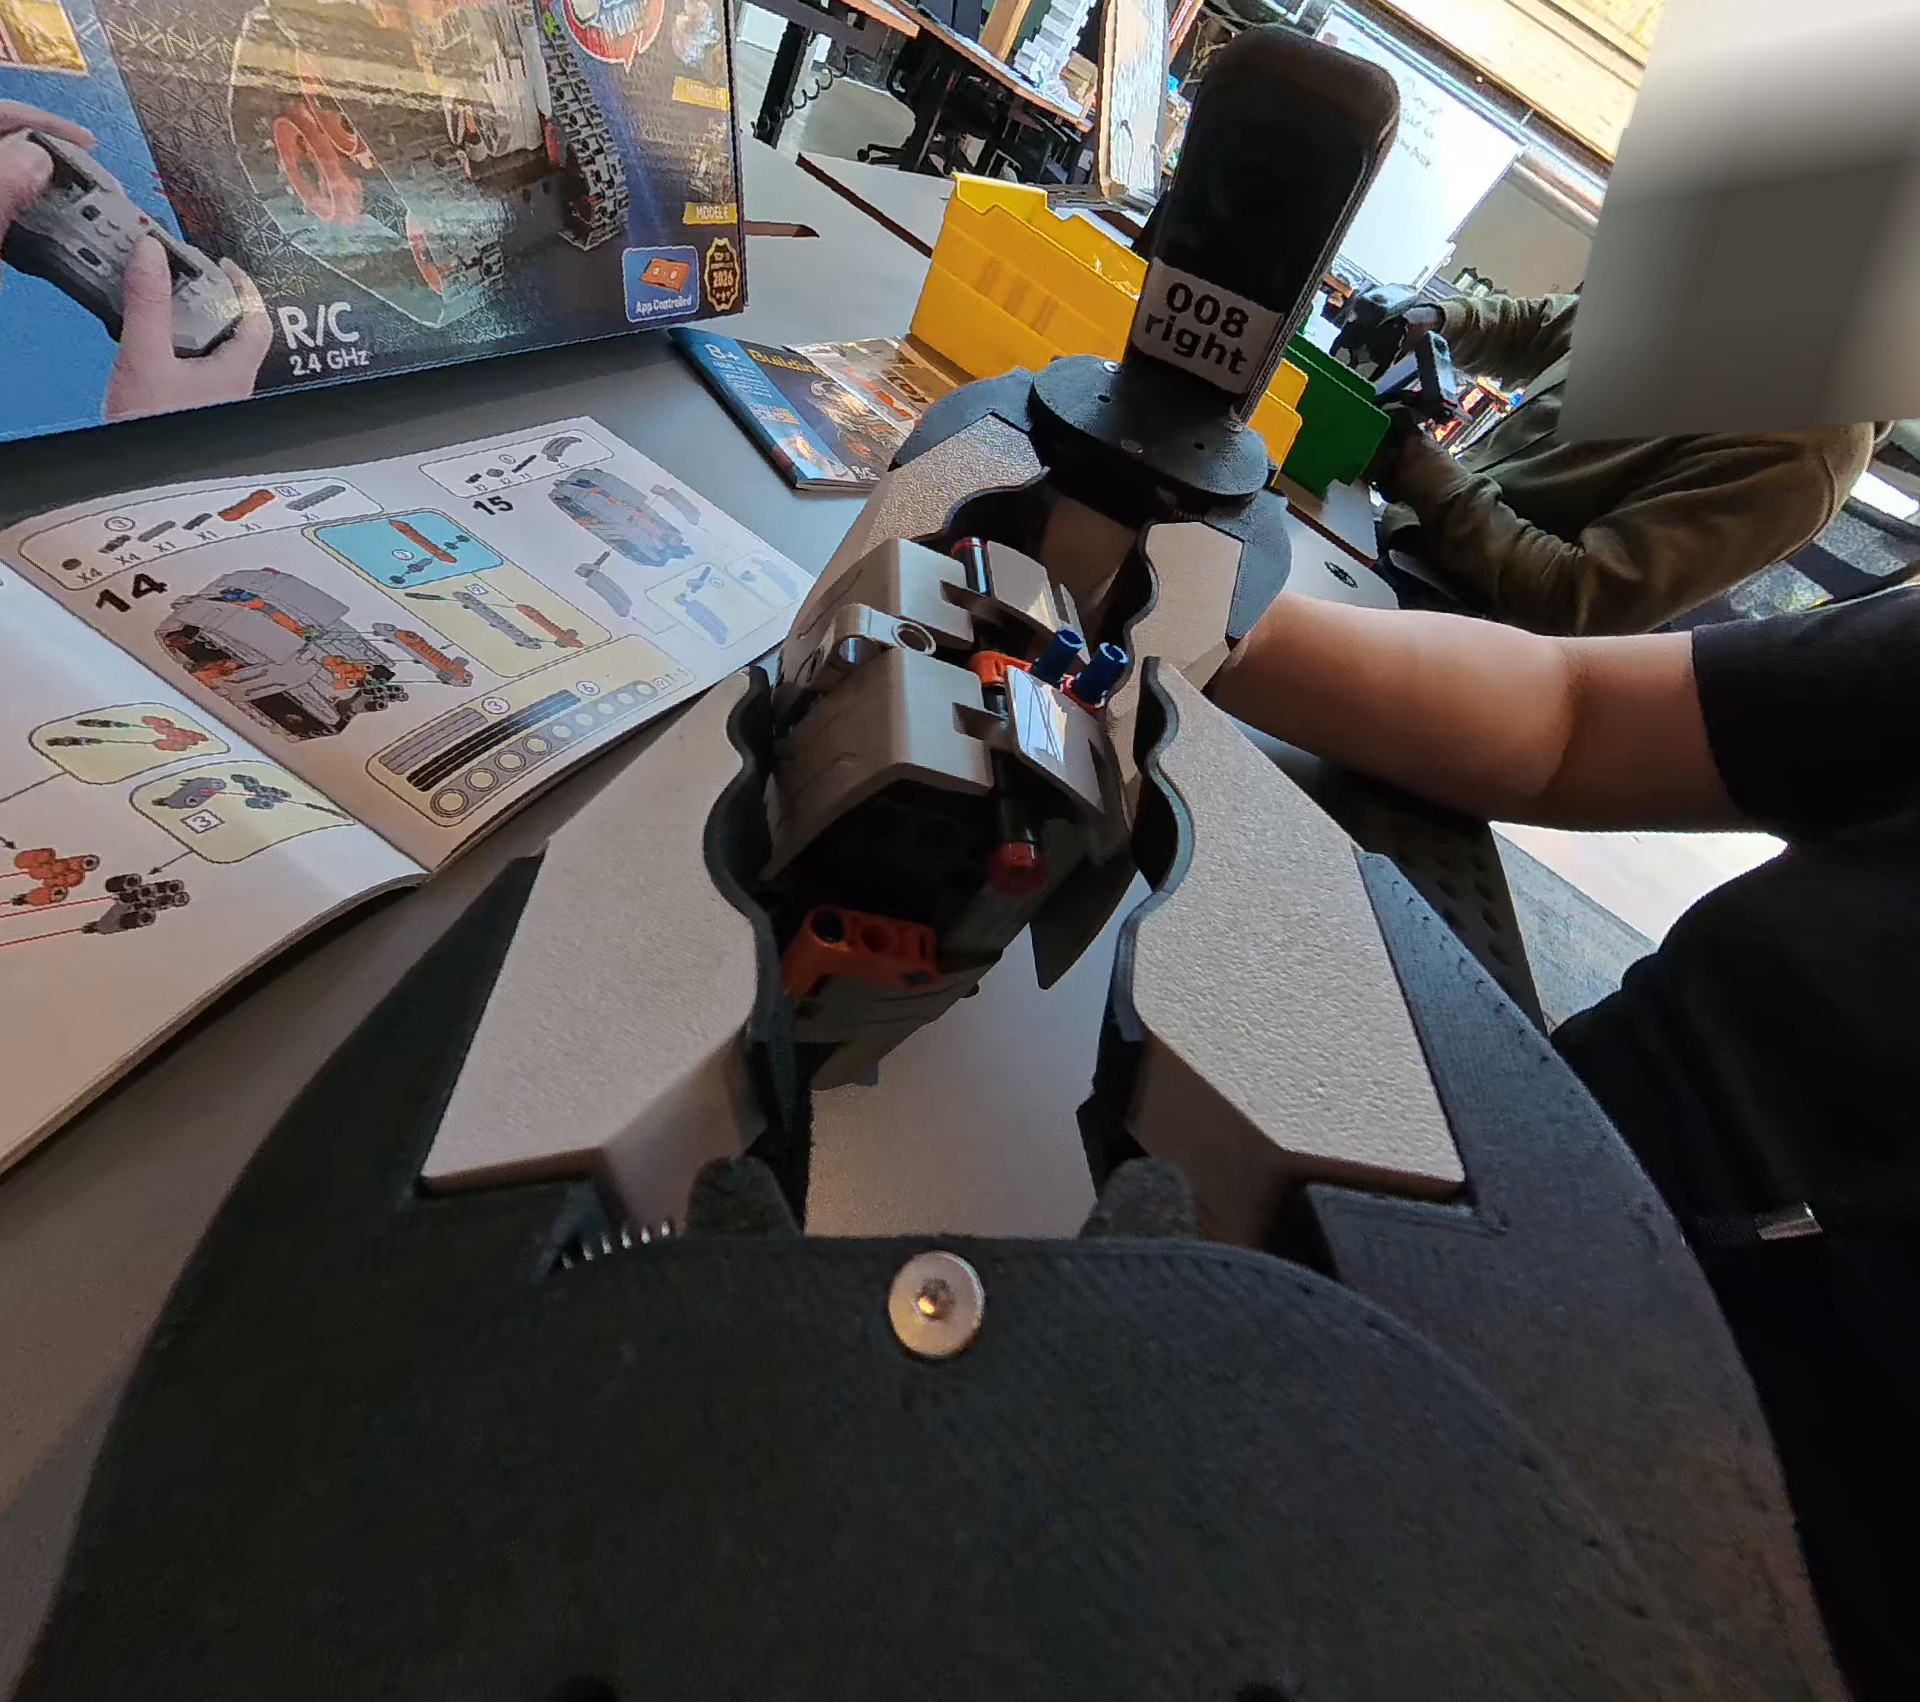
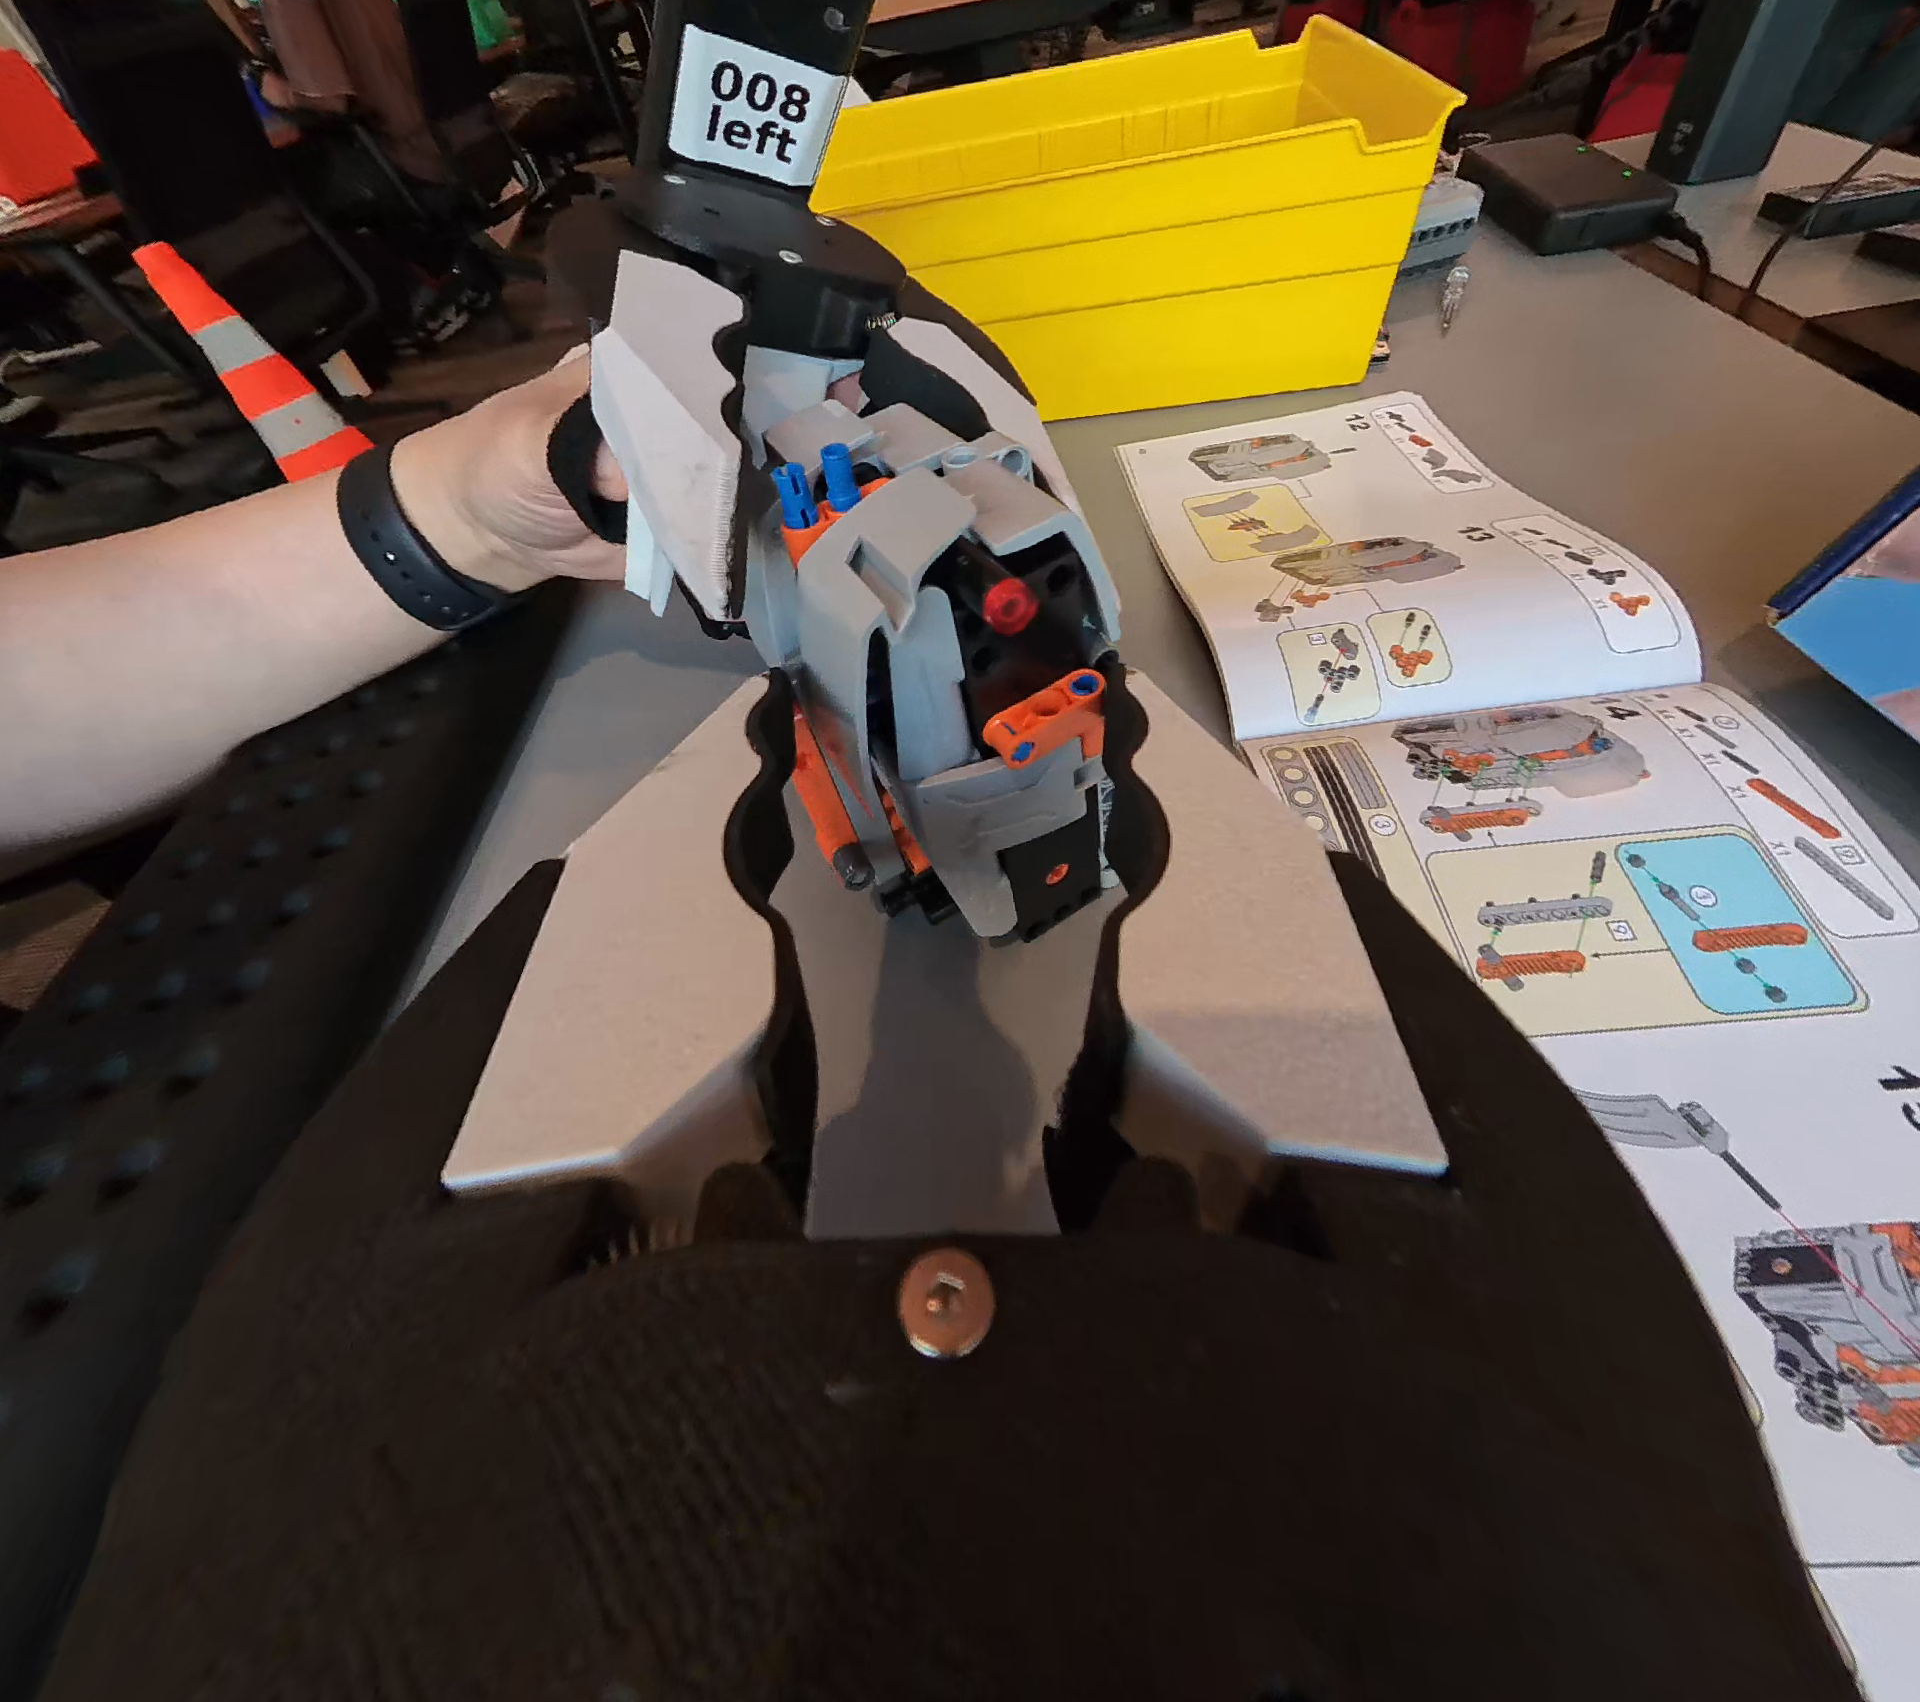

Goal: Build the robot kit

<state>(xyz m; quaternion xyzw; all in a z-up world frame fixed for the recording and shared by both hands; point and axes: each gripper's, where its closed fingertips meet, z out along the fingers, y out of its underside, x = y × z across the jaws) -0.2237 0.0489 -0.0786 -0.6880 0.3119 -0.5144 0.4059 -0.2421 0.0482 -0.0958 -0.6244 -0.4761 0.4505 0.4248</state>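
Nearby, yellow bin, seemingly empty

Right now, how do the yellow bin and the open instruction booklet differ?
The yellow bin stands upright on the table, a deep plastic tub; the instruction booklet lies flat, thin paper. The bin is one plain colour; the booklet shows printed diagrams. Both sit on the grey table, untouched by either tongs.

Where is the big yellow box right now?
The yellow bin sits on the grey table at the far side, behind the two grippers holding the toy model. In the right wrist view it is upper right, just beyond the open instruction booklet.
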